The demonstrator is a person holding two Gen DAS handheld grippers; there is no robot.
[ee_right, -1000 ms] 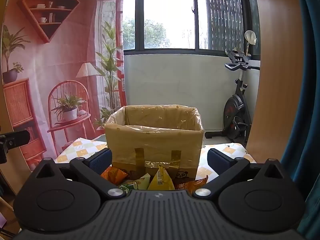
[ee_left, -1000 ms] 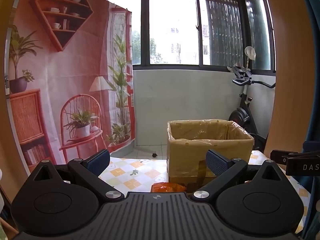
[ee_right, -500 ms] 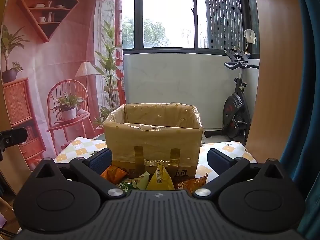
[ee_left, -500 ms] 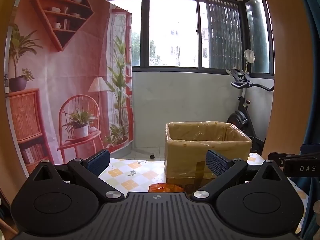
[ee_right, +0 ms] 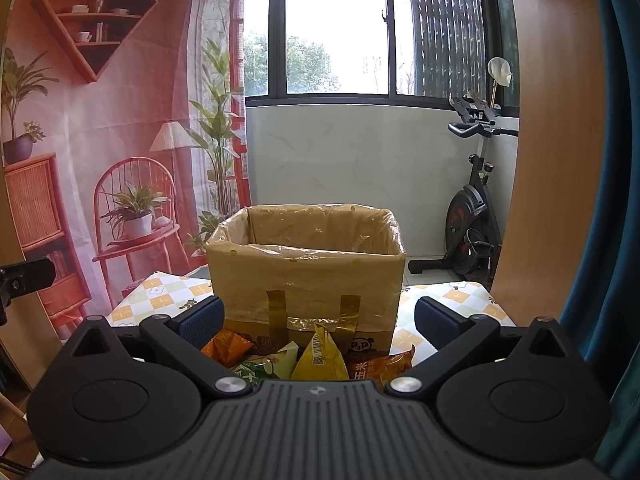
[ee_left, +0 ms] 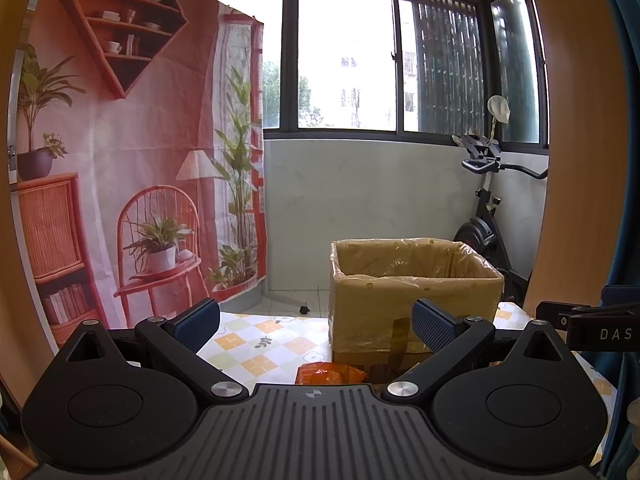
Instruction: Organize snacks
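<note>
"DAS" lettering (ee_left: 615,334) on right hand-held gripper (ee_right: 318,316) (fingers spread)

One cardboard box (ee_right: 306,264), plastic-lined, on one checked tablecloth (ee_right: 160,296). Two tape strips (ee_right: 276,312) on near face of box. Four snack packets visible near box in right wrist view: one orange packet (ee_right: 226,346) at left, one green-and-white packet (ee_right: 266,366), one yellow packet (ee_right: 322,354), one orange-brown packet (ee_right: 380,366) at right; more may be hidden behind gripper body. Left wrist view shows only one orange packet (ee_left: 328,372). One exercise bike (ee_right: 474,216) far right. One printed backdrop (ee_right: 120,140) far left. Two grippers: left gripper (ee_left: 316,322), right gripper (ee_right: 318,320), each with two fingers spread apart.
</note>
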